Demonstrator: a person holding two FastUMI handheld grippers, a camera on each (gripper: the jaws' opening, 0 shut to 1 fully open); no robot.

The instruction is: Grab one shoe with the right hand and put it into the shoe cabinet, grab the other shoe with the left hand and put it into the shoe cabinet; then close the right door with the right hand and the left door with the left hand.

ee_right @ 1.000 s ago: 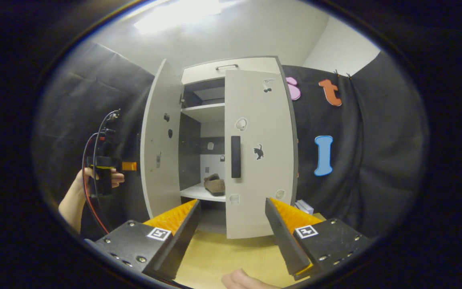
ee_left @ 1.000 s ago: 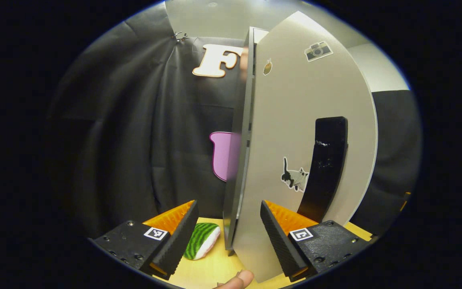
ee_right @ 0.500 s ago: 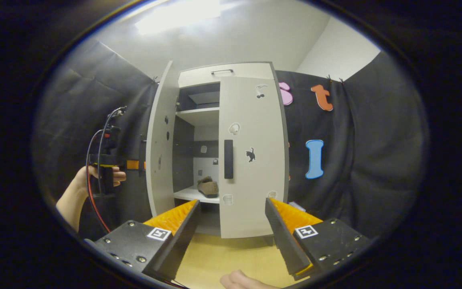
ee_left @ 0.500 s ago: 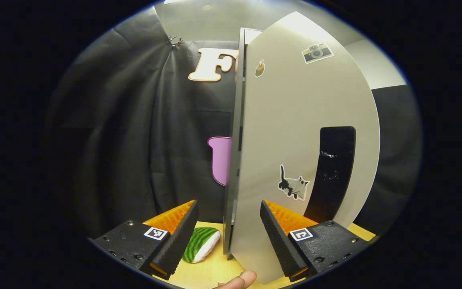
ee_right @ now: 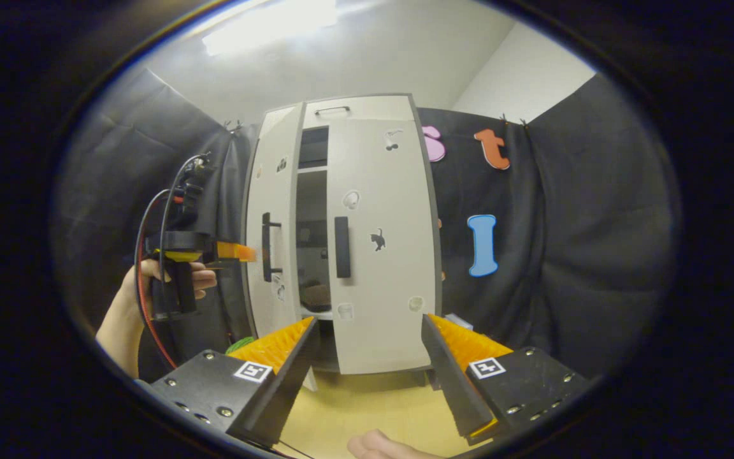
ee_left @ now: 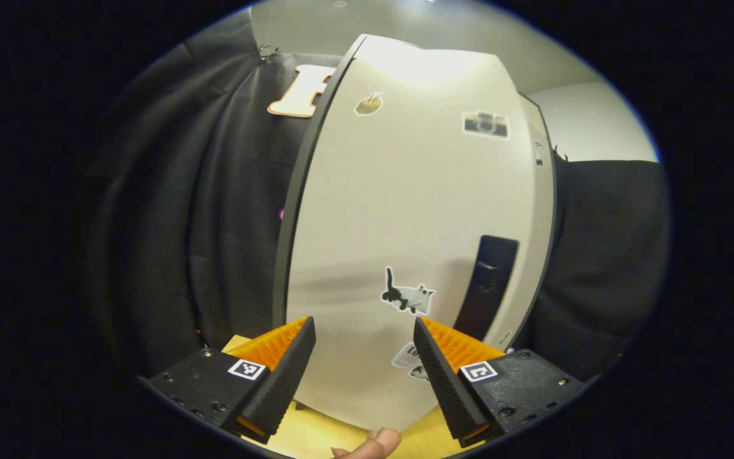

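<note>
A tall pale grey shoe cabinet (ee_right: pixel 367 115) with dark edges stands on a light wooden worktop (ee_right: pixel 367 401), straight ahead of the right gripper's fingers. Its right door (ee_right: pixel 380 255) — pale grey, with a black vertical bar handle and small stickers — looks closed or nearly so. The left door (ee_right: pixel 268 229), the same pale grey with its own black bar handle (ee_right: pixel 267 247), stands ajar, leaving a narrow dark gap between the two doors.

Through that gap, low down on a white shelf, a brown shoe (ee_right: pixel 317 296) is partly visible; the second shoe cannot be made out.

In the left gripper view the outer face of the left door (ee_left: pixel 405 210) looms directly ahead of the fingers, with a cat sticker (ee_left: pixel 407 296) between and just above their tips.

The left gripper (ee_left: pixel 362 347) has its black and orange fingers spread apart, holding nothing. From the right gripper view, it (ee_right: pixel 239 252) is held by a hand (ee_right: pixel 150 280) with one orange finger tip close to the left door's face — contact cannot be confirmed.

The right gripper (ee_right: pixel 370 347) is well back from the cabinet, its fingers spread wide and empty.
</note>
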